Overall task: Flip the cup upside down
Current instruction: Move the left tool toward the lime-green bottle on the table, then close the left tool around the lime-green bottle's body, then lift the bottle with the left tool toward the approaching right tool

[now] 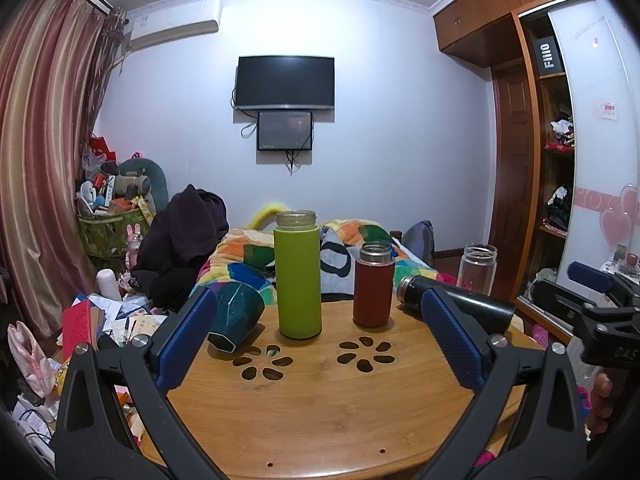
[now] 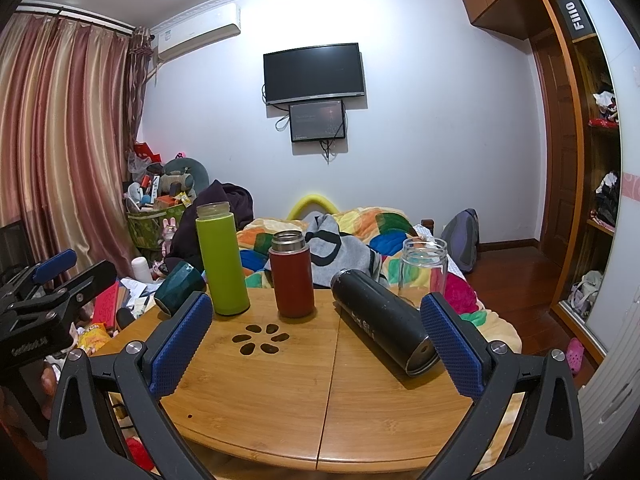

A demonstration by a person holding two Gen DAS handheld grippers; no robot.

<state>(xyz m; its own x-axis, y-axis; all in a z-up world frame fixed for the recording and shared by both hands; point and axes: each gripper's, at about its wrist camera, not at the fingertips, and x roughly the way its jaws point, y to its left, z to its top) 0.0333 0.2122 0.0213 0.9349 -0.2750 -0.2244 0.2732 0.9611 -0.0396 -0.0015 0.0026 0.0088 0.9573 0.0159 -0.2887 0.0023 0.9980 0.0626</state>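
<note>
On the round wooden table (image 1: pixel 320 408) stand a tall green cup (image 1: pixel 298 276) and a dark red cup (image 1: pixel 373 285), both upright and open at the top. A dark teal cup (image 1: pixel 236 316) lies on its side at the left. A black cup (image 1: pixel 460 302) lies on its side at the right. A clear glass cup (image 1: pixel 477 268) stands upright at the far right edge. My left gripper (image 1: pixel 316 340) is open and empty in front of the cups. My right gripper (image 2: pixel 316 344) is open and empty, its right pad next to the black cup (image 2: pixel 384 320).
A bed with a colourful quilt (image 2: pixel 360 232) lies behind the table (image 2: pixel 320 400). Clutter and papers (image 1: pixel 112 320) cover the floor at the left. A wardrobe (image 2: pixel 580 160) stands at the right. The table has flower-shaped cut-outs (image 1: pixel 264 362).
</note>
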